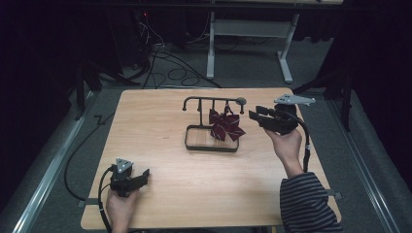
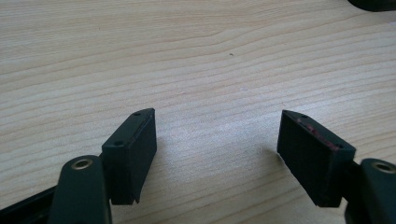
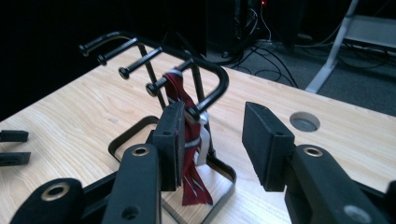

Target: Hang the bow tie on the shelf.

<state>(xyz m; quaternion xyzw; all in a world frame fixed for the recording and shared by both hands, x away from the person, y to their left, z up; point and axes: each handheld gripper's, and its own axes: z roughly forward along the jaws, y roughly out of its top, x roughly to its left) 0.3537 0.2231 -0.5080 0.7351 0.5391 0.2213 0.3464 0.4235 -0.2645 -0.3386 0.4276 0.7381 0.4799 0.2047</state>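
Hanging from a peg of the black metal rack with a tray base [image 1: 212,144] at mid light wooden table [image 1: 160,184]: a dark red striped ribbon bow [image 1: 225,125]. Right claw [image 1: 256,115] just beside it, jaws wide, empty. Left claw [image 2: 217,140] resting at the near left edge, jaws wide over bare wood.

Left tongs [image 1: 144,174] low, right tongs [image 1: 256,114] raised — both agape.

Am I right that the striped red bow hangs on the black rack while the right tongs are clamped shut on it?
Not quite: the bow does hang on the rack, but the right tongs are open beside it, as the right gripper view shows.
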